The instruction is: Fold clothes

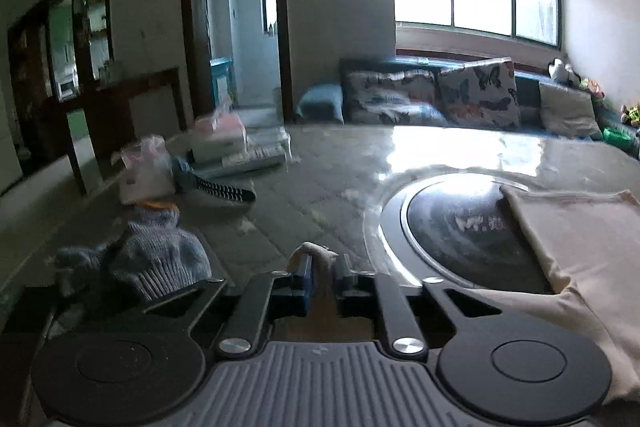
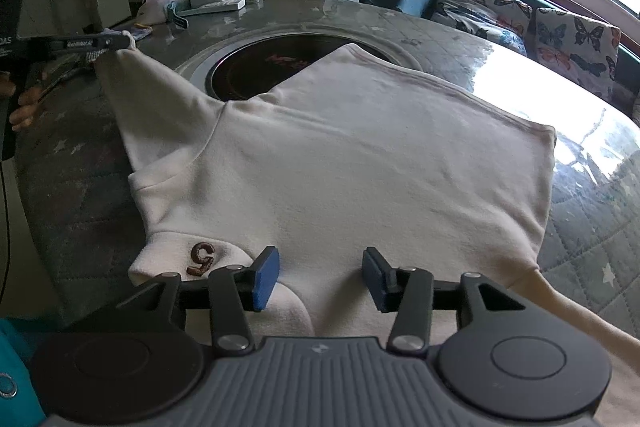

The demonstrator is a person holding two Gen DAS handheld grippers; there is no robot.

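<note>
A cream sweatshirt point(image 2: 360, 155) lies spread on the quilted table point(image 2: 80, 187), with a brown "G" patch point(image 2: 202, 258) near its collar. One sleeve point(image 2: 152, 95) is pulled up and out to the left, and its cuff point(image 1: 316, 251) sits pinched between the blue pads of my left gripper point(image 1: 322, 267), which is shut on it. From the right wrist view that left gripper point(image 2: 116, 43) shows at the upper left, gripping the sleeve end. My right gripper point(image 2: 320, 279) hovers over the collar area, open, with nothing between its pads.
A round black hob point(image 1: 452, 223) is set into the table, partly under the sweatshirt. A blue knit garment point(image 1: 160, 255) lies to the left. Boxes point(image 1: 224, 143), a plastic bag point(image 1: 146, 163) and a striped item point(image 1: 228, 190) sit farther back. A sofa with butterfly cushions point(image 1: 476, 95) stands behind.
</note>
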